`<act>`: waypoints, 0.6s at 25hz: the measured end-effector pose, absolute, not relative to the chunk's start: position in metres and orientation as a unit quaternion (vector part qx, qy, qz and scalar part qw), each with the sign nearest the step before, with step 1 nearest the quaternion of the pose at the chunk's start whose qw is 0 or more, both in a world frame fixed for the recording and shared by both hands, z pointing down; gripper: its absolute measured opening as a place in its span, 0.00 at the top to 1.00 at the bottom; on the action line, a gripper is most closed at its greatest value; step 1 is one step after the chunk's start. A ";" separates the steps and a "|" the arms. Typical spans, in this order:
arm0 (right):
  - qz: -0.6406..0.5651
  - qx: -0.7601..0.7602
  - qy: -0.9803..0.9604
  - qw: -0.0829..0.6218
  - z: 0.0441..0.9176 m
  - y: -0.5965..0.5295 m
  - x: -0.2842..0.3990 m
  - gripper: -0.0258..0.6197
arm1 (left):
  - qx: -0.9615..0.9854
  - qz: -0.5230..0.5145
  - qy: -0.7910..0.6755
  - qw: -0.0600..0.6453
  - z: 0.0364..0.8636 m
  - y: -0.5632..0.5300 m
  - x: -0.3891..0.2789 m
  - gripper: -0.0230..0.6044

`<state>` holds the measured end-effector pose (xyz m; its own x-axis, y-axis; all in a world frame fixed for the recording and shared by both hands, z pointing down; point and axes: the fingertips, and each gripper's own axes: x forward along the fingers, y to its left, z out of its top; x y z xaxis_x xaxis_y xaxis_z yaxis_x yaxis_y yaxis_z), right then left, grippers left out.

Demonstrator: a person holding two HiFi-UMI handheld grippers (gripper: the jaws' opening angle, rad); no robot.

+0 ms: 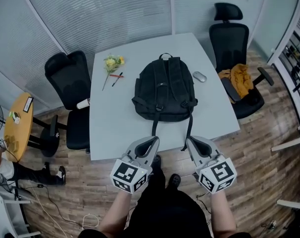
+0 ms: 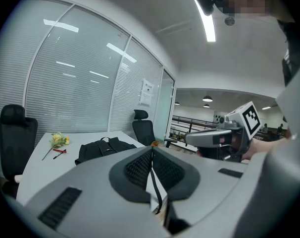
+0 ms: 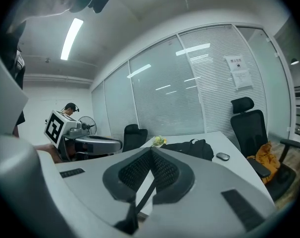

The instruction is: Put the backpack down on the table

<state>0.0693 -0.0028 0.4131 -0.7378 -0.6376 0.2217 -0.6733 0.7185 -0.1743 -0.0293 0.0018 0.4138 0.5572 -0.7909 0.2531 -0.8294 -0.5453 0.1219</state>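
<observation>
Backpack (image 1: 165, 90) lies flat at mid-bench (image 1: 115, 128), back panel up, top handle towards the far edge. Its two loose straps (image 1: 153, 125) trail over the near edge. It rests on its own; nothing holds it.

Left claw (image 1: 154, 140) is fully closed with pads together and nothing gripped. Right claw (image 1: 190, 141) is the same, closed and empty. Both hover just off the near bench edge, close to the strap ends but apart from the bag.

Also on the bench: flower (image 1: 112, 63) and pen (image 1: 116, 76) to the left of the bag, mouse (image 1: 199, 76) to the right.

Judgement: placing step looks complete. The next move calls for no grip, only keeping both claws clear of the hanging straps so the bag is not dragged.
</observation>
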 end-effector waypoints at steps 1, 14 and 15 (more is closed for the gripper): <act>0.120 0.353 -0.925 0.075 0.413 0.000 0.070 0.95 | 0.875 0.083 -0.463 0.114 0.413 0.005 -0.028 0.96; 0.115 0.346 -0.927 0.083 0.416 0.024 0.077 0.95 | 0.872 0.078 -0.471 0.108 0.409 0.031 -0.024 0.96; 0.115 0.346 -0.927 0.083 0.416 0.025 0.078 0.95 | 0.872 0.078 -0.471 0.108 0.409 0.032 -0.023 0.96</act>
